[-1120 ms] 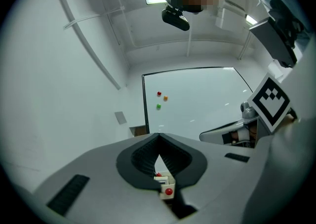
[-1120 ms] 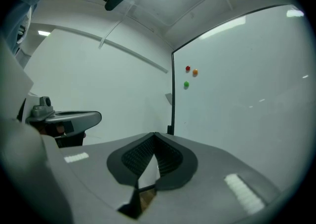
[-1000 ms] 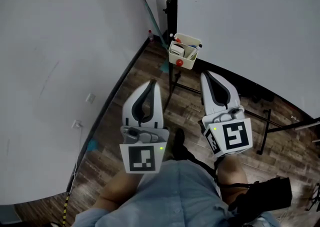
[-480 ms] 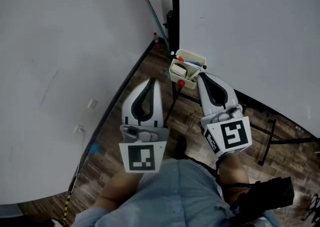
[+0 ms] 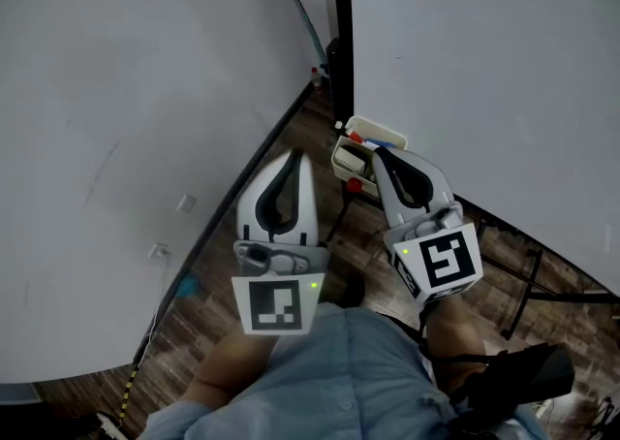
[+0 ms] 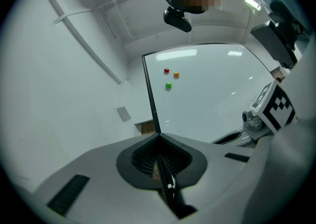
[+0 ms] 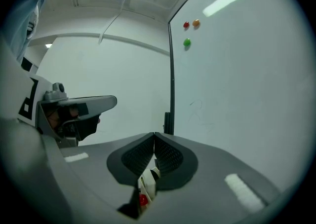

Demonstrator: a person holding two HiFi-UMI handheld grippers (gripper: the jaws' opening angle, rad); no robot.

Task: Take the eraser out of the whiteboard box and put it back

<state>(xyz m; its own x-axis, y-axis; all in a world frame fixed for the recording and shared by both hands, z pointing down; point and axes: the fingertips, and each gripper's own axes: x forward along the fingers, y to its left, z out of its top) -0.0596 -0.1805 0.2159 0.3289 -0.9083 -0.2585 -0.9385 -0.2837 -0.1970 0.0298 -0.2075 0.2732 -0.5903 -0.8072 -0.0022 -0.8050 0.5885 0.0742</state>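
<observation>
Both grippers have advanced toward the whiteboard since the earlier frame, and the whiteboard box (image 5: 347, 159) has shifted in the head view from well ahead of the jaws to a position touching, or just under, the tips of the right-hand tool. Working from the left: the grey wall (image 5: 116, 89) fills that side. The left gripper (image 5: 295, 159) is held beside the box and apart from it; its own view shows the jaws pressed together with nothing between them. Next comes the box, mounted low at the black frame post (image 5: 339, 41), with marker caps showing at its rim and a red knob (image 5: 355, 184) on its front. We cannot pick out the eraser among the contents, so we judge that it is still inside. The right gripper (image 5: 376, 152) overlaps the far rim of the box, and its jaws are also fully closed and empty, with the box edge visible through the slit below the pads. The whiteboard (image 5: 484, 60) stands to the right. We judge the step in hand to be the approach, before the take-out. The next move calls for opening the right jaws, lowering them into the box astride the eraser and clear of the markers, then closing firmly.
</observation>
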